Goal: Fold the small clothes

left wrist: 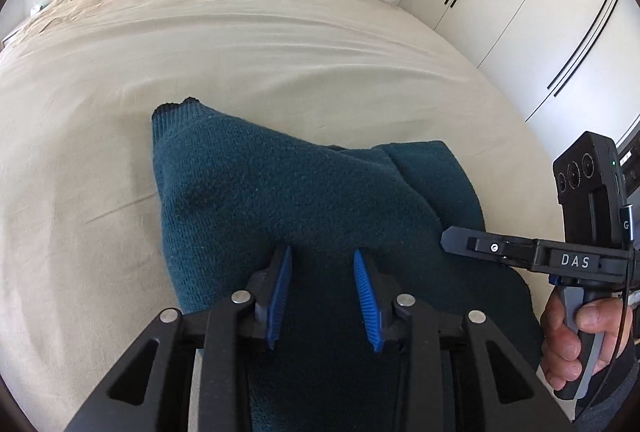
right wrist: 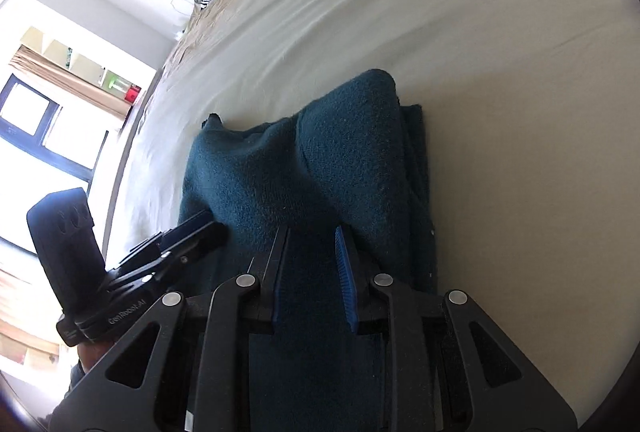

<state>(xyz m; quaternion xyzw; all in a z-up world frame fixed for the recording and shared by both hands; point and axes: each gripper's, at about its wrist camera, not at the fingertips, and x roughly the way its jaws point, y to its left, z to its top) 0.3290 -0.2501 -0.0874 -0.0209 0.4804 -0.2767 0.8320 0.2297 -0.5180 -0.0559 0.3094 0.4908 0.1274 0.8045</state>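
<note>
Item: teal knit sweater, partly folded, lying on the beige bed sheet.
Texture: thick, fuzzy, ribbed at the far hem.
Handling: likely soft, floppy, light; best pinched at edges or corners.
Left gripper: blue ridged fingers spread, hovering over cloth, pinching nothing.
Right gripper: fingers spread likewise, empty.
</note>
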